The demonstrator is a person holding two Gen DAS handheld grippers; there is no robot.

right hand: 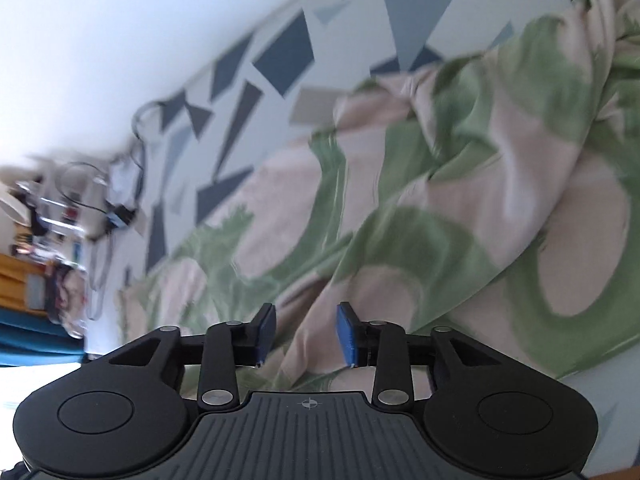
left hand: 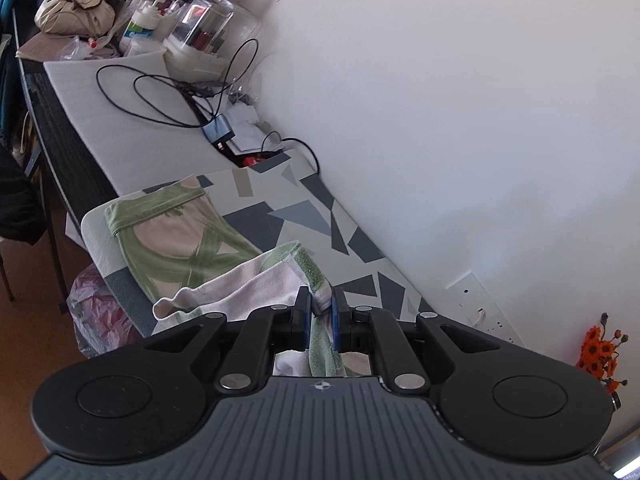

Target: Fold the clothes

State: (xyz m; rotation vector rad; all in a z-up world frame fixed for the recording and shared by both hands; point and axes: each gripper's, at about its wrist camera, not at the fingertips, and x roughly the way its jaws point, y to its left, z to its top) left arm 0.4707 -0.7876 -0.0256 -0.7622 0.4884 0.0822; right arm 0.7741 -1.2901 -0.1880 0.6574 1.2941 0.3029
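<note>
Left gripper (left hand: 321, 305) pinching fold of green-pink garment (left hand: 192, 240), lifted off patterned mat (left hand: 304, 216) on tabletop (left hand: 132, 136). Right gripper (right hand: 307, 330) spread, nothing between pads, hovering over garment. Black cable (left hand: 168, 92) beyond, white wall (left hand: 460, 100) behind.

The left wrist view looked along the surface (left hand: 304, 216) toward the wall (left hand: 460, 100). The right wrist view faced steeply down, close above the cloth (right hand: 460, 200). Both showed the patterned mat (right hand: 280, 60).

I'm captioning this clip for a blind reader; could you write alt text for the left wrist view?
The left tongs are shut on a fold of a green and pink patterned garment, which lies on a mat printed with grey triangles. Beyond it, black cables and toiletries clutter the table along a white wall.
</note>
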